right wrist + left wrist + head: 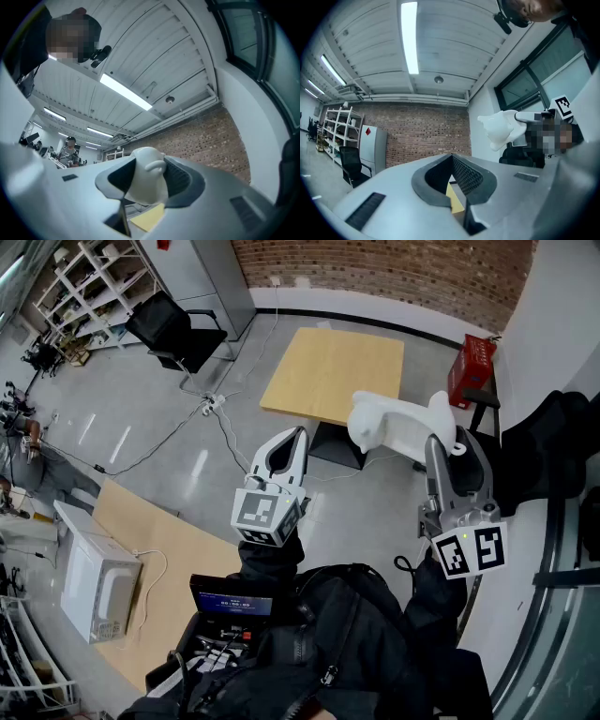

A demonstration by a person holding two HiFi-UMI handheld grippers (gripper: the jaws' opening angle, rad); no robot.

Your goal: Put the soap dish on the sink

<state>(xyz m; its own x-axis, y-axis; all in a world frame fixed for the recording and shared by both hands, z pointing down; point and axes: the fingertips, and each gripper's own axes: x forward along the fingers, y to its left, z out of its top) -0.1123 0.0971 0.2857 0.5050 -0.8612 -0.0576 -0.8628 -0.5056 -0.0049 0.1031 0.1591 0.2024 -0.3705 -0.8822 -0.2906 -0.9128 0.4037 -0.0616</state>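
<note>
Right gripper is clamping white soap dish; left gripper is hanging closed, empty. Keeping dish level seems wise.

**Head view:** set high, facing steeply down over the left tongs and right tongs to the glossy grey floor.

**Gripper views:** each sits close behind its own tongs. The left faces level and the right tilts toward the white panelled ceiling.

**Shared by all three:** the red brick wall and the white moulded soap dish.
</note>
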